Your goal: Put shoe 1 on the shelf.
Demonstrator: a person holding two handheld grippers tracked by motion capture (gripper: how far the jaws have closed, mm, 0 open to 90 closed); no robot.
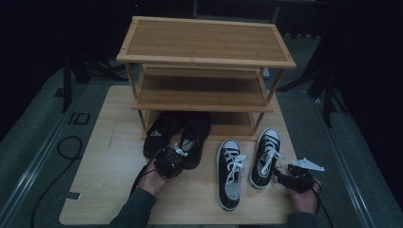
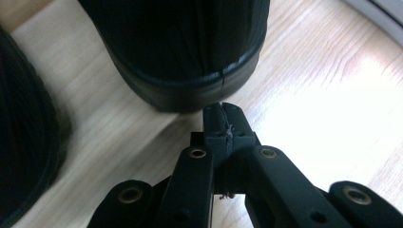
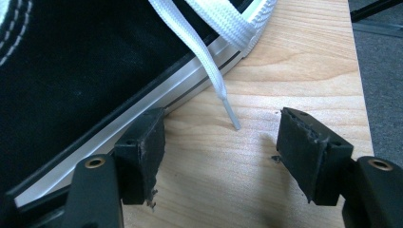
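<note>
Pressing shut, left gripper nears ribbed black shoe — right gripper gapes beside canvas sneaker, seemingly touching.

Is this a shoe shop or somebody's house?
Neither, most likely: it looks like a dark test room or studio. A bamboo shoe rack and two pairs of shoes, black ones and black-and-white sneakers, stand on a wooden table, with stands and cables around.

The black shoes' toes lie in shadow under the rack's lowest shelf, their outlines lost in the high view. In the right gripper view the sneaker is cut off at the top and left edges.
</note>
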